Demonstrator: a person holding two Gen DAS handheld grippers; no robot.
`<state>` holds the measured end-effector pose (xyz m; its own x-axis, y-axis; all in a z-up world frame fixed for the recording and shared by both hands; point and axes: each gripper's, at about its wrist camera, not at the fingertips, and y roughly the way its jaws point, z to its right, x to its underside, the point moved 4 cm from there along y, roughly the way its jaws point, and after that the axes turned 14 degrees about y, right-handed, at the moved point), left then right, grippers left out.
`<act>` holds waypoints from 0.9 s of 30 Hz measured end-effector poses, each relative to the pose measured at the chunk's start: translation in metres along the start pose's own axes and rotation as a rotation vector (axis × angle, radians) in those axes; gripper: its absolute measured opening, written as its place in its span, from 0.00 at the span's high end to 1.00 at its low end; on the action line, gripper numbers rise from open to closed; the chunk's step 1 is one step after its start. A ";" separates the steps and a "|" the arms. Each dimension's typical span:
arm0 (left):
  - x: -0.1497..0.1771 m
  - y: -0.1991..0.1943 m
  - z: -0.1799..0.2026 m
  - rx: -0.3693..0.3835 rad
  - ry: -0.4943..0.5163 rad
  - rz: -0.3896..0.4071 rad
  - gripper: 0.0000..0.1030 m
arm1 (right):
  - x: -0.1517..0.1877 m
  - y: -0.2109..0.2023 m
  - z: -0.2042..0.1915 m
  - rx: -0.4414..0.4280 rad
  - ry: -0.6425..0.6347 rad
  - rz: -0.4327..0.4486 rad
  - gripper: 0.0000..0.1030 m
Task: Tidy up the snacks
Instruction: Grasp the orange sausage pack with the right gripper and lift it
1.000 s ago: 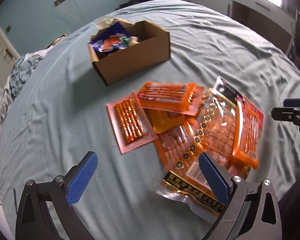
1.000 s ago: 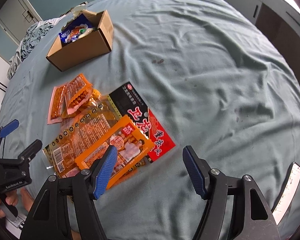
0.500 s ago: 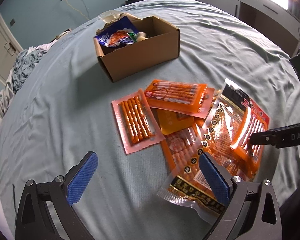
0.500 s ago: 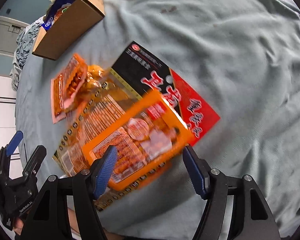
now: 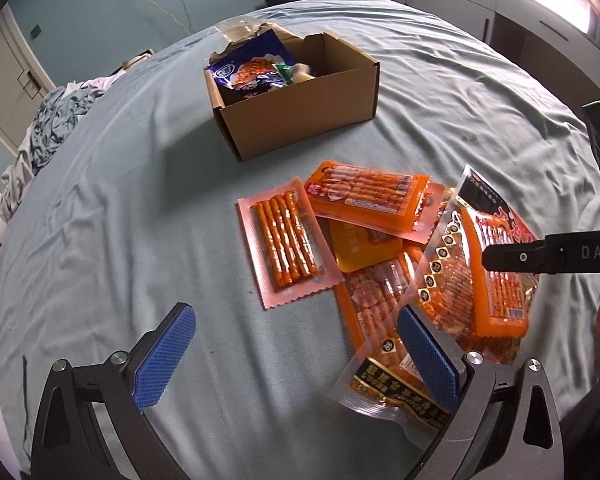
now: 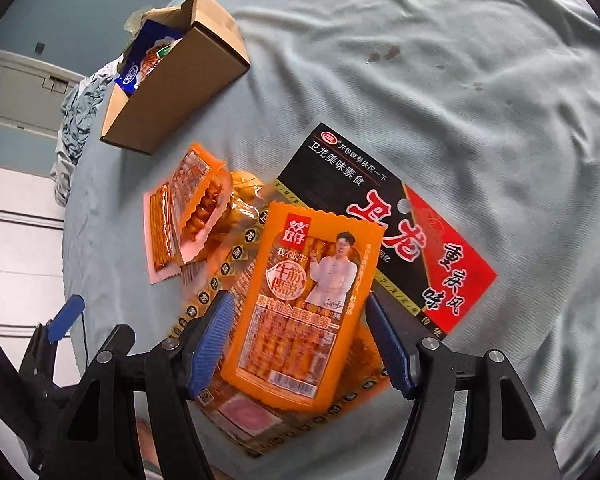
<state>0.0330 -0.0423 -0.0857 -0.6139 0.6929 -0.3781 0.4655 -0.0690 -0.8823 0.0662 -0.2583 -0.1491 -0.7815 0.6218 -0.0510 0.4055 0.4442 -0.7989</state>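
1. Left wrist view: a pale blue bedsheet (image 5: 100, 240) carries a brown cardboard box (image 5: 300, 116) that stands open, with a blue snack bag (image 5: 248, 68) leaning out of its far left corner.
2. Nearer the camera than the box lies a heap of orange snack packets. A pink-edged pack of sticks (image 5: 286, 240) lies at the heap's left, its long axis running away from the camera toward the box.
3. The left gripper (image 5: 296, 352) hovers over the sheet on the side of the heap away from the box. Its blue pads are spread wide and released, with only bare sheet and a packet corner beneath them.
4. A black finger of the right gripper (image 5: 540, 254) reaches in from the right edge, over the right side of the heap.
5. Right wrist view: the orange sausage packet (image 6: 304, 308) lies on top of the heap, its long axis running away from the camera, zigzag top edge pointing roughly toward the box (image 6: 180, 80).
6. The right gripper (image 6: 300, 340) straddles the packet's near half, one pad at each long edge. The pads appear spread rather than pressing.
7. A black and red bag (image 6: 400, 216) lies beneath, on the side right of the box.
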 end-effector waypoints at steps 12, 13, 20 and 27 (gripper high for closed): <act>0.001 0.003 -0.001 -0.020 0.000 -0.010 0.00 | 0.008 0.020 -0.029 0.067 -0.139 0.013 0.24; 0.001 0.003 -0.002 -0.021 -0.004 -0.010 0.00 | 0.011 0.022 -0.032 0.098 -0.176 0.015 0.24; 0.001 0.005 -0.013 -0.033 -0.050 -0.013 0.00 | 0.023 0.028 -0.043 0.190 -0.299 0.041 0.35; 0.003 0.005 -0.024 -0.028 -0.099 -0.010 0.00 | 0.015 0.013 -0.038 0.125 -0.259 0.085 0.65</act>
<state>0.0487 -0.0238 -0.0842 -0.6781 0.6191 -0.3961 0.4756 -0.0412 -0.8787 0.0782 -0.2187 -0.1373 -0.8485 0.4613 -0.2595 0.4262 0.3046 -0.8518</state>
